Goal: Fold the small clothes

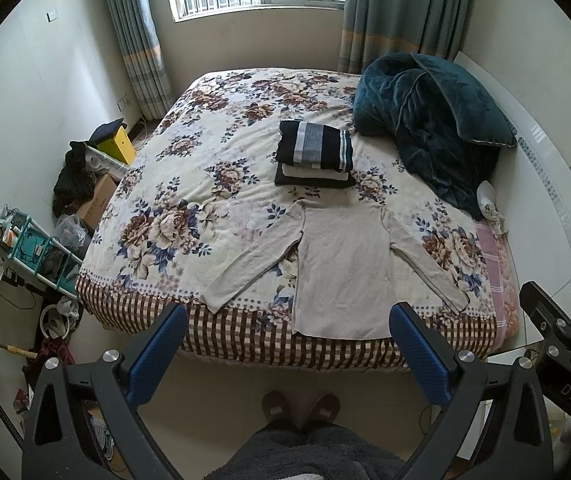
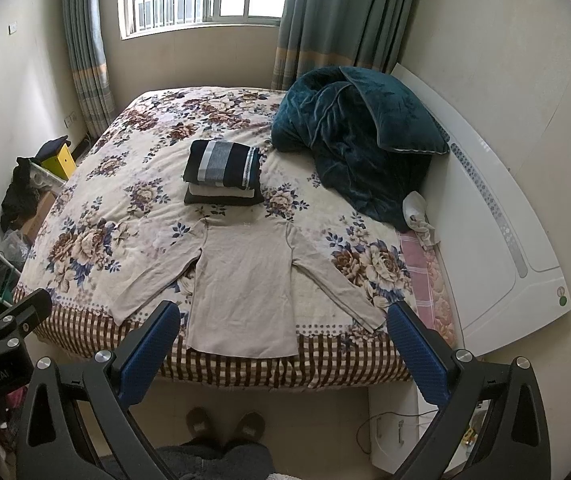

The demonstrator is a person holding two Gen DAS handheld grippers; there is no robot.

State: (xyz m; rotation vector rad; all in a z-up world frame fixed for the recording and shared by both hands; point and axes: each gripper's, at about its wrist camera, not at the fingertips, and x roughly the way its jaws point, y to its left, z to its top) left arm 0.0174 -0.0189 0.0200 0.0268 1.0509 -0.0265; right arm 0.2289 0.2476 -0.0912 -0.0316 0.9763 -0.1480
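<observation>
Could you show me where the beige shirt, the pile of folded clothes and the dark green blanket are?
beige shirt [image 1: 341, 264]: left wrist view, middle of its chest.
pile of folded clothes [image 2: 221, 168]: right wrist view, the striped top piece.
dark green blanket [image 2: 349, 136]: right wrist view, middle of the heap.

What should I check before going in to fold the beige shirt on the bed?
1. Left gripper open, nothing held: ok.
2. Right gripper open, nothing held: ok.
3. Beige shirt spread flat, both sleeves out: ok.
4. Shirt fully on the bed: not ok, the hem hangs over the near edge.
5. Stack of folded clothes lies apart from the shirt's collar: ok.
6. Blanket clear of the right sleeve: ok.
</observation>
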